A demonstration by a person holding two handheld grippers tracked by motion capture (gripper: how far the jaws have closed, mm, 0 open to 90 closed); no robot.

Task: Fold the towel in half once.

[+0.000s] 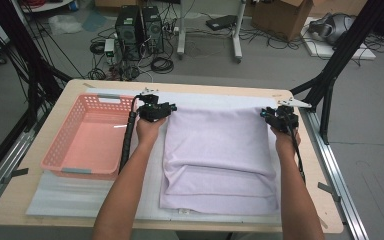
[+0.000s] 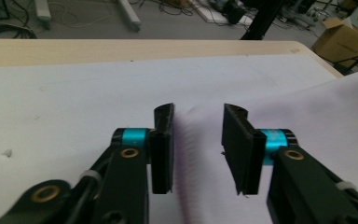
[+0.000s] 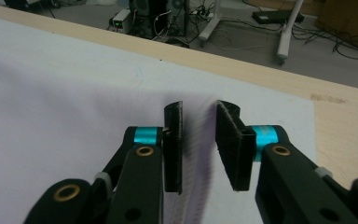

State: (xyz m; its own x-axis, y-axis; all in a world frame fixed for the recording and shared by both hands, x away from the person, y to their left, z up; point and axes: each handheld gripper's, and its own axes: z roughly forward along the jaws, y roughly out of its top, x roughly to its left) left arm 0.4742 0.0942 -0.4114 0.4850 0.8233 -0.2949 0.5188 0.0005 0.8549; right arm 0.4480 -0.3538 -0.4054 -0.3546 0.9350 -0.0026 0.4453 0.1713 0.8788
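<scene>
I see a pale lilac towel (image 1: 219,155) folded in soft layers just right of the pink basket (image 1: 87,137), my left gripper (image 1: 155,111) released at its far left corner, my right gripper (image 1: 280,118) released at its far right corner

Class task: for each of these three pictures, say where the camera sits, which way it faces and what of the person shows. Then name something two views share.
High view: above the person's side, facing forward and down at the pale lilac folded towel and pink plastic basket; both forearms show.
Left gripper view: on the left tool, looking along its open jaws over the towel's edge.
Right gripper view: on the right tool, likewise, jaws open.
Shared: the towel on the white sheet.
</scene>
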